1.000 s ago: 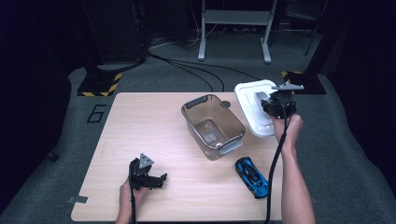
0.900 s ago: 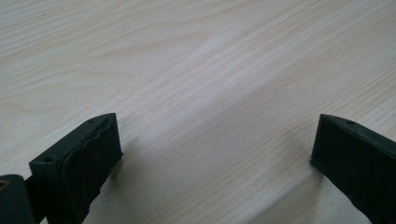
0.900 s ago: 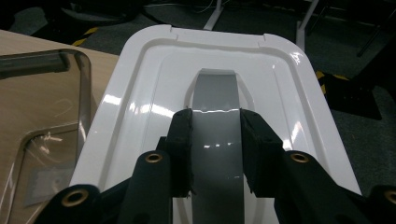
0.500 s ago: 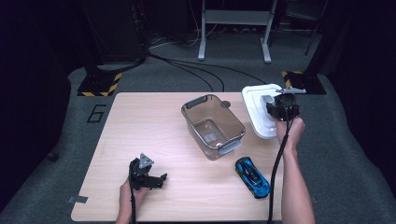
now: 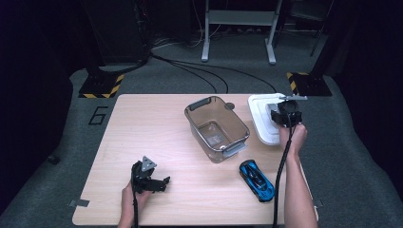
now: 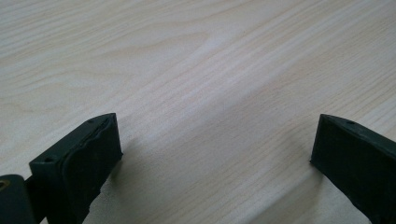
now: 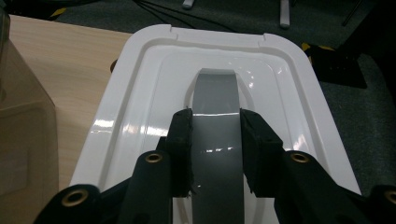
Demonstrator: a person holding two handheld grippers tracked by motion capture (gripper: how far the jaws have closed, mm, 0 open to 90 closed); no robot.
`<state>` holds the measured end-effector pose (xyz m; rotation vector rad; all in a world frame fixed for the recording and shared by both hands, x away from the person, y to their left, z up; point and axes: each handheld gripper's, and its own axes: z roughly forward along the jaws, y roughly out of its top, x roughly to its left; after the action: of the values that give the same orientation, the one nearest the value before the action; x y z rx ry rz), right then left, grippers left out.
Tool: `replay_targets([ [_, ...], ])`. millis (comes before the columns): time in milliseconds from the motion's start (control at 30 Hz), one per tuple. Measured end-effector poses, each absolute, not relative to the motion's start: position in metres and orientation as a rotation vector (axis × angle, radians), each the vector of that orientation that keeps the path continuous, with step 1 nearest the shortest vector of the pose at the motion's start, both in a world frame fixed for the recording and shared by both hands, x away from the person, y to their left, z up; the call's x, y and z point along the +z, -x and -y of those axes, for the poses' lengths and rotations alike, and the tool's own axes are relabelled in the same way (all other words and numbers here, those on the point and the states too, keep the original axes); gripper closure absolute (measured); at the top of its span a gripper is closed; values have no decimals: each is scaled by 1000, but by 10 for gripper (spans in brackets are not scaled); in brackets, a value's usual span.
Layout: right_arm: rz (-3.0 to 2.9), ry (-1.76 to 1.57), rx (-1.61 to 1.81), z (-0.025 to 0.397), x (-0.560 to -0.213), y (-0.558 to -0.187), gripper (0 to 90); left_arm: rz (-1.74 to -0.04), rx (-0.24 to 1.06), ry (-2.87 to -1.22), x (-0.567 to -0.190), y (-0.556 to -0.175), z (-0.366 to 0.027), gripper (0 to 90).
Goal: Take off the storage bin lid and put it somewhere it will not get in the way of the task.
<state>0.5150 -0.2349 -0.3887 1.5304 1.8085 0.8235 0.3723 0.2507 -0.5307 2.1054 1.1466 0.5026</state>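
Observation:
A white lid point(image 5: 260, 114) with a grey handle point(image 7: 217, 93) lies at the table's far right edge. My right gripper point(image 5: 285, 114) stands over it, and in the right gripper view its jaws point(image 7: 215, 140) press on both sides of the handle, shut on it. A clear plastic bin point(image 5: 190, 116) with grey latches stands empty just left of the lid. My left gripper point(image 5: 159, 183) rests low at the front left of the table. In its own view the left gripper point(image 6: 215, 149) is open wide over bare wood, with nothing between the jaws.
A blue toy car point(image 5: 256, 179) lies at the front right, beside the right forearm. The wooden table point(image 5: 142, 128) is bare across its left half. The bin's wall point(image 7: 18, 116) rises close to the lid's left side. Cables and a stand lie on the floor behind.
My right gripper has shifted slightly toward the person's side along the lid. The left gripper, bin and car have stayed put.

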Motion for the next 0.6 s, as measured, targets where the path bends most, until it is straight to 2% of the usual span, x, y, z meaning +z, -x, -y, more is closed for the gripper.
replay_targets([
  [600, -1839, -1608, 798, 235, -434, -525, 667, -1142, 507, -2110, -531, -373, -251, 15],
])
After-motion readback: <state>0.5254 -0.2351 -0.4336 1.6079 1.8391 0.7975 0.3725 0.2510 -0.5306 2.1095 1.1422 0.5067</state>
